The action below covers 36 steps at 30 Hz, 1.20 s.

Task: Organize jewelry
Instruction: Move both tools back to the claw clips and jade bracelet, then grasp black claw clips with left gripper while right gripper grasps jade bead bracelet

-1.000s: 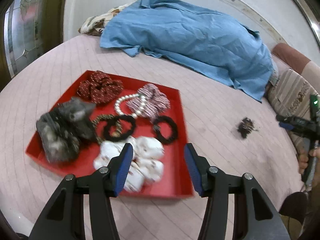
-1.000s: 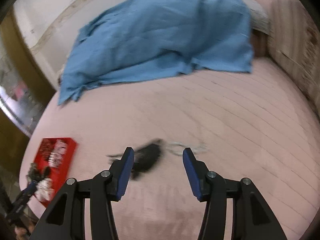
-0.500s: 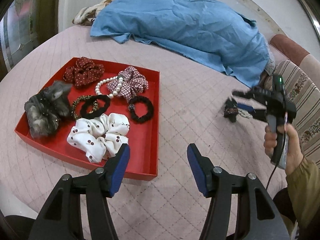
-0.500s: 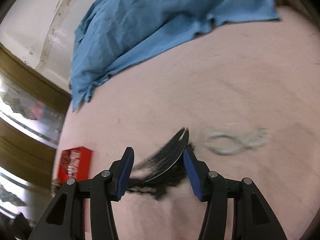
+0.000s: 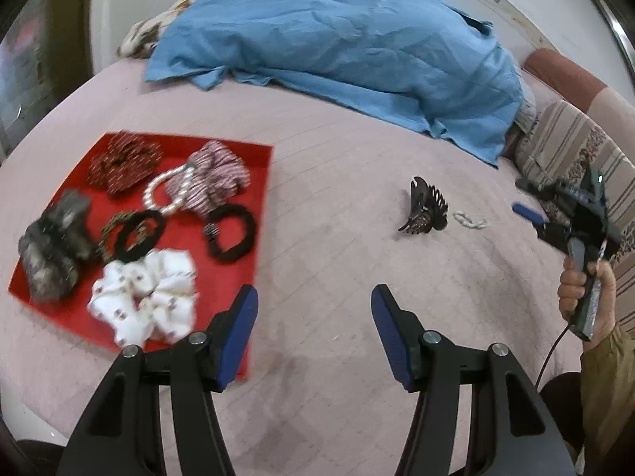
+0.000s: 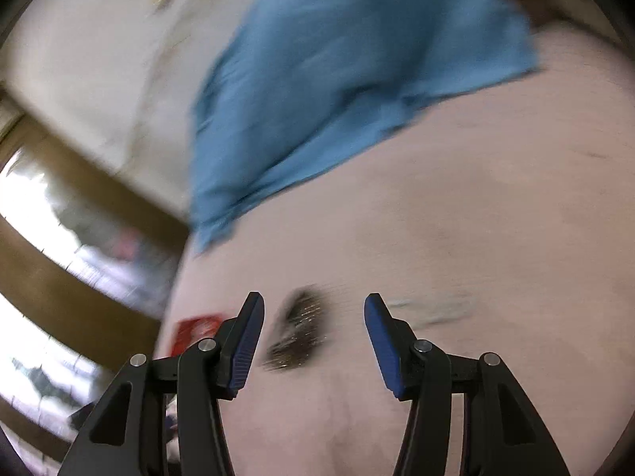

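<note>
A red tray (image 5: pixel 260 234) lies on the pink bed at the left and holds several scrunchies, black hair ties and a pearl bracelet (image 5: pixel 166 194). A dark claw hair clip (image 5: pixel 424 208) stands on the bed, with a small white chain bracelet (image 5: pixel 470 220) just right of it. My left gripper (image 5: pixel 313 317) is open and empty, over the bed by the tray's right edge. My right gripper (image 6: pixel 313 331) is open and empty; the clip (image 6: pixel 299 333) shows blurred beyond its fingers, the bracelet (image 6: pixel 432 309) to the right. The right gripper also shows in the left wrist view (image 5: pixel 532 214), apart from the clip.
A blue cloth (image 5: pixel 337 43) is heaped at the back of the bed, also in the right wrist view (image 6: pixel 337 79). Striped cushions (image 5: pixel 575 150) line the right side. The tray's corner (image 6: pixel 194 327) shows far left in the right wrist view.
My right gripper was around the clip and has drawn back to the right; the clip stays on the bed. My left gripper has swung right, away from the tray.
</note>
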{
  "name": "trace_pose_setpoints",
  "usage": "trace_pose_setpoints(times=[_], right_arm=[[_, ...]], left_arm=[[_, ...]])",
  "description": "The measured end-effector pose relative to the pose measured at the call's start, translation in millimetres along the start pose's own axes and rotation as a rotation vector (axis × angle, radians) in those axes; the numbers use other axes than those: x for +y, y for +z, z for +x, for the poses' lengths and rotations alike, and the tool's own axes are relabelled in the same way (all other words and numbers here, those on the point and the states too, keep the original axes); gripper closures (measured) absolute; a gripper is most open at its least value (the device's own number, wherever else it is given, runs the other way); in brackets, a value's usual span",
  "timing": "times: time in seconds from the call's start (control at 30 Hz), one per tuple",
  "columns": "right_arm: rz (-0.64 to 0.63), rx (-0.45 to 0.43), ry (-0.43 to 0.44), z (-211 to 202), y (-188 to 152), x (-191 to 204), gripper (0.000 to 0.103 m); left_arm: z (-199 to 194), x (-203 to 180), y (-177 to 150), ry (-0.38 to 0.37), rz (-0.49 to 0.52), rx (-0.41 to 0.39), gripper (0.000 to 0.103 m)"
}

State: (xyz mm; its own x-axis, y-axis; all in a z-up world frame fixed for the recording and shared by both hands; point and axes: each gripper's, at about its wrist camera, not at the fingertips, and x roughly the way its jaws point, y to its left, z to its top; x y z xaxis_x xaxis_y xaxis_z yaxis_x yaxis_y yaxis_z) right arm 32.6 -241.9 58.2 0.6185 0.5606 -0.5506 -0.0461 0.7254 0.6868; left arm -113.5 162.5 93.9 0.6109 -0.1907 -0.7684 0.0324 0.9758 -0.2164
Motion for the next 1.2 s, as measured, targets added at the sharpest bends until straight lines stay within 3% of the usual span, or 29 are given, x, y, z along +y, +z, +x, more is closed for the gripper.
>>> trace_pose_setpoints(times=[0.1, 0.2, 0.47, 0.57, 0.67, 0.73, 0.9, 1.2], right_arm=[[0.122, -0.059, -0.068, -19.3, -1.6, -46.7, 0.044], [0.165, -0.063, -0.081, -19.3, -1.4, -58.9, 0.044], [-0.117, 0.022, -0.213, 11.5, -10.4, -18.1, 0.044], [-0.210, 0.014, -0.255, 17.4, -10.5, -14.0, 0.048], [-0.262, 0.009, -0.268, 28.4, -7.1, -11.7, 0.060], [-0.277, 0.023, -0.260, 36.9, -3.2, -11.6, 0.062], [-0.347, 0.067, -0.253, 55.7, -3.9, -6.3, 0.063], [-0.467, 0.137, -0.325, 80.8, -10.0, -5.2, 0.063]], left_arm=[[6.2, -15.9, 5.2, 0.027, 0.027, 0.011, 0.044], [12.9, -32.3, 9.0, 0.047, 0.056, 0.027, 0.044], [36.4, -71.7, 30.8, 0.067, 0.120, 0.052, 0.043], [50.6, -79.5, 43.1, 0.069, 0.121, 0.064, 0.043], [65.6, -85.2, 58.5, 0.058, 0.101, 0.077, 0.043], [75.8, -89.6, 70.3, 0.042, 0.087, 0.080, 0.043], [102.6, -110.7, 90.2, 0.026, 0.111, 0.086, 0.043], [154.3, -135.9, 97.4, 0.051, 0.198, 0.131, 0.044]])
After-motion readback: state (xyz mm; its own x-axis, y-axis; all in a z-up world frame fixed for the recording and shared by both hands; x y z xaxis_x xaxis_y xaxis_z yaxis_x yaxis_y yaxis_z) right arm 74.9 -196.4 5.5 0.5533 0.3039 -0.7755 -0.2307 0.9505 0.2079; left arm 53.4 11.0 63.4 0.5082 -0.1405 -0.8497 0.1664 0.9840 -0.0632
